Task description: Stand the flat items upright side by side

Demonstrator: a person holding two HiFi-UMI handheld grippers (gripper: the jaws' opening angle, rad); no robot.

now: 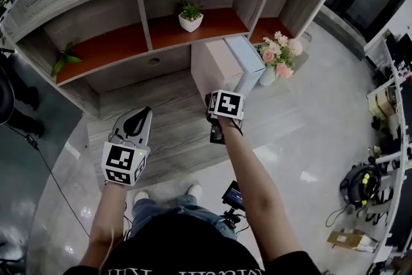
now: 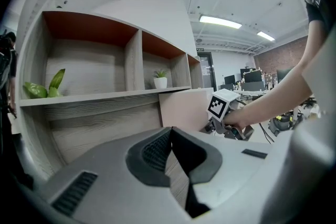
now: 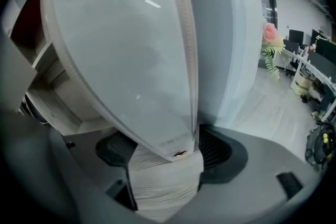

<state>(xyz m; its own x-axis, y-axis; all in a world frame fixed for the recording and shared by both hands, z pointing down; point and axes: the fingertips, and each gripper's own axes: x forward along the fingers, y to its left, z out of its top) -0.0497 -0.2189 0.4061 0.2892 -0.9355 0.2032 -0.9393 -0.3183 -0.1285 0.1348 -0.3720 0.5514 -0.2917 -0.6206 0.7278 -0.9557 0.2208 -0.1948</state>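
The right gripper (image 3: 165, 155) stands slack around the grey box (image 3: 157, 50), which is upright on the shelf (image 1: 161, 106) beside the pink box (image 1: 215, 67), probably testing that it stands alone. The left gripper (image 2: 170, 136), clenched and empty, hovers before the shelf.

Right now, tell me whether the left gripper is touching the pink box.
Apart. The head view shows bare wooden surface between the left gripper and the pink box; its fingers hold nothing.

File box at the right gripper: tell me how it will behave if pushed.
The file box probably stays stiff: its faces look flat, its edges straight. Tall and narrow beside the pink box, it may tip sideways. Its glossy skin shows glare, so it could slip.
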